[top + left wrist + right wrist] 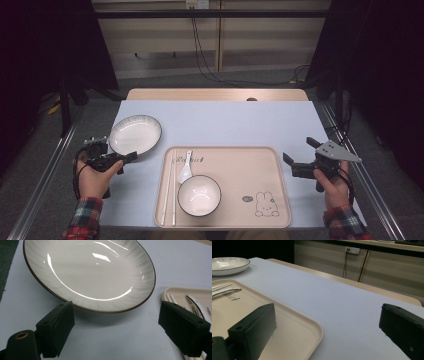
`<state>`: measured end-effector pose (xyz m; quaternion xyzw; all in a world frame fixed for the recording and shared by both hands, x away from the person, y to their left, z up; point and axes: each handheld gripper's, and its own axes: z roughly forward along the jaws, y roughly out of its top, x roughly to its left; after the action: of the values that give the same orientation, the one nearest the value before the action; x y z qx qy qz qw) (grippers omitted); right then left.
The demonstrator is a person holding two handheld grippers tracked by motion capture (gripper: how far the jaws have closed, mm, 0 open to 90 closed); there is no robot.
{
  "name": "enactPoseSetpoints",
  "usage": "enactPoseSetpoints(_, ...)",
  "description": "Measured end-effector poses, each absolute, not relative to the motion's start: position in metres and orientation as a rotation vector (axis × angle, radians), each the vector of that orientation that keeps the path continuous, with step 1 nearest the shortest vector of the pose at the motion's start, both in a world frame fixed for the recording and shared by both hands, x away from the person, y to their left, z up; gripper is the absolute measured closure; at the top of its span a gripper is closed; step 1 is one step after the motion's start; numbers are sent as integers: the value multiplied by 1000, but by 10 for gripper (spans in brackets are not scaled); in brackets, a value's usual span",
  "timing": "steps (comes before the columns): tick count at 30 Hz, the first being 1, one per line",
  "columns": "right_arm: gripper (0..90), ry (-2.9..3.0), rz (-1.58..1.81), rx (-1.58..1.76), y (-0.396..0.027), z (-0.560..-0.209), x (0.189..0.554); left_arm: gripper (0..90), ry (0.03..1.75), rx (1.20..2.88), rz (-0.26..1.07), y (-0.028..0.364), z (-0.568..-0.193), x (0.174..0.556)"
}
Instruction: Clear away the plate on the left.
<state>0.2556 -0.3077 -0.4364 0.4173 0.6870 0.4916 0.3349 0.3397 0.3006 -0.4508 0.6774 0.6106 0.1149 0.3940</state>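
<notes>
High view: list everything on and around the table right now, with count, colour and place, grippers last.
Pale blue rectangular table: one, centre.
Beige plastic tray with rabbit drawing: one, near edge.
White dark-rimmed ceramic bowl: one, on tray.
White ceramic spoon: one, on tray, above bowl.
Pale chopsticks: one pair, tray's left side.
White dark-rimmed round plate: one, on table left of tray.
Left hand-held gripper: black, open, at plate's near rim.
Right hand-held gripper: black, open, right of tray.
</notes>
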Motion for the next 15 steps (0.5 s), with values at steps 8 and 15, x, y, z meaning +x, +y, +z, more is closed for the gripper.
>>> enactPoseSetpoints(8, 6, 1796, 1283, 1092, -308, -437, 256, 135, 1600, 1699, 317, 306, -456, 348)
enactPoseSetpoints(15, 6, 1796, 1282, 1088, -307, -437, 256, 140, 1640, 1672, 325, 312, -461, 353)
